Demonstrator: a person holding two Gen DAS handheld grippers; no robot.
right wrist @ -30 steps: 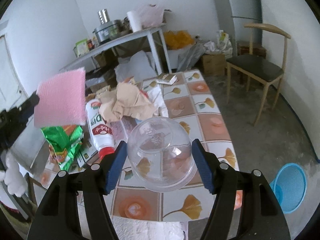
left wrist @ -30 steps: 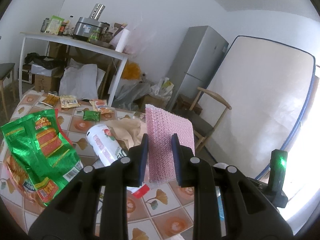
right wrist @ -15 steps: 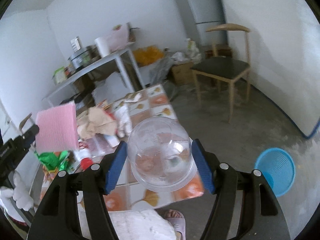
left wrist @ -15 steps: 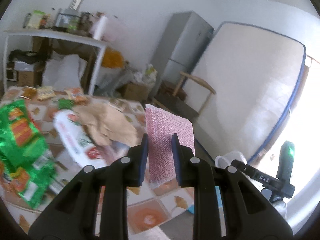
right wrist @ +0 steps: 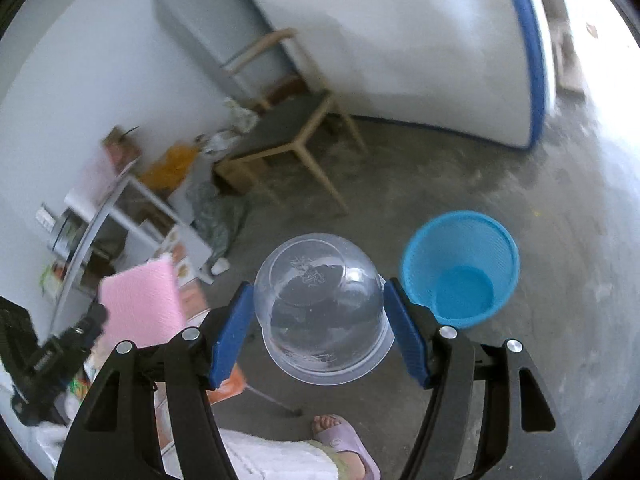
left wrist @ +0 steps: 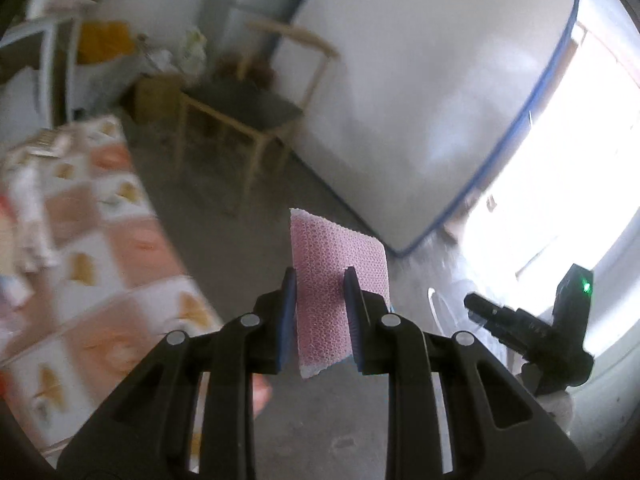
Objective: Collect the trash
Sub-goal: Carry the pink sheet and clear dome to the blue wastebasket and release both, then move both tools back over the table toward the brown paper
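Just beside the empty blue wastebasket (right wrist: 460, 266), right tongs (right wrist: 320, 320) clamp a clear plastic bowl (right wrist: 322, 308) and left tongs (left wrist: 320, 314) pinch a pink sponge (left wrist: 336, 280), neither yet dropped in.

Both tools' views off table (left wrist: 100, 280), toward basket (right wrist: 460, 268).

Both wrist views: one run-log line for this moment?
left tool: shut on pink sponge | right tool: shut on clear bowl | blue basket: on floor, empty | phase: carrying to basket
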